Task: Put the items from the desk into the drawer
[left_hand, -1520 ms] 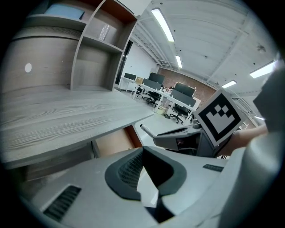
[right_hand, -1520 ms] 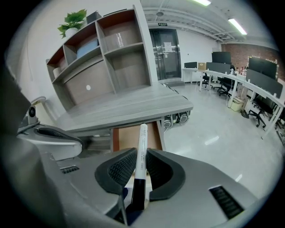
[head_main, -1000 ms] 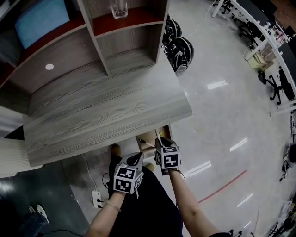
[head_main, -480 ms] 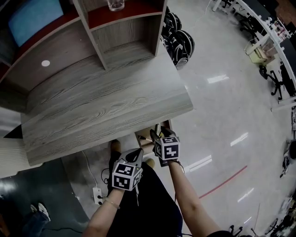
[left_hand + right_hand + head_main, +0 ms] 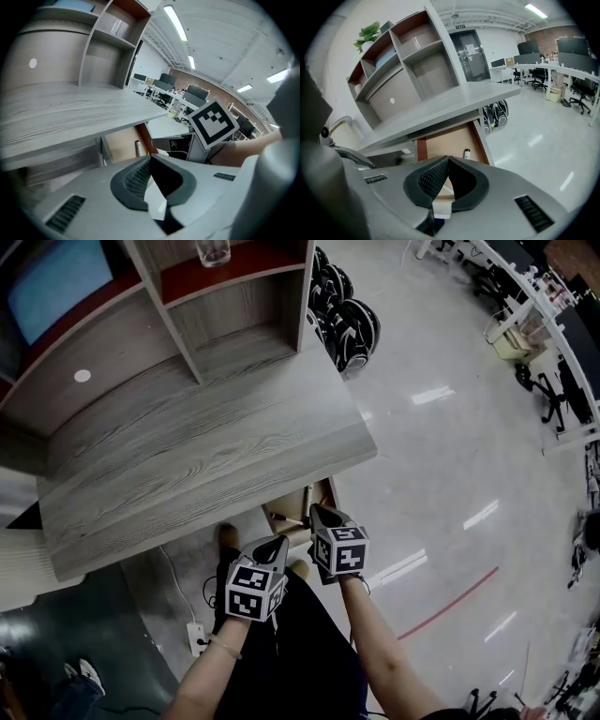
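The grey wood desk (image 5: 206,465) has a bare top. Under its front right edge the drawer (image 5: 298,510) stands pulled out, its tan inside (image 5: 450,138) showing. A small pale tube (image 5: 466,153) lies in it and shows again as the tube (image 5: 138,148) in the left gripper view. My right gripper (image 5: 319,514) hovers just above the drawer's front, jaws shut with nothing between them. My left gripper (image 5: 276,546) is beside it to the left, below the desk edge, also shut and empty.
A shelf unit (image 5: 234,306) rises at the back of the desk, with a glass (image 5: 213,251) on its red shelf. Black helmets (image 5: 342,320) lie on the shiny floor to the right. A power strip (image 5: 199,639) sits on the floor under the desk.
Both grippers stay close together by the open drawer, the right one a little nearer to it. The head view has drifted slightly.
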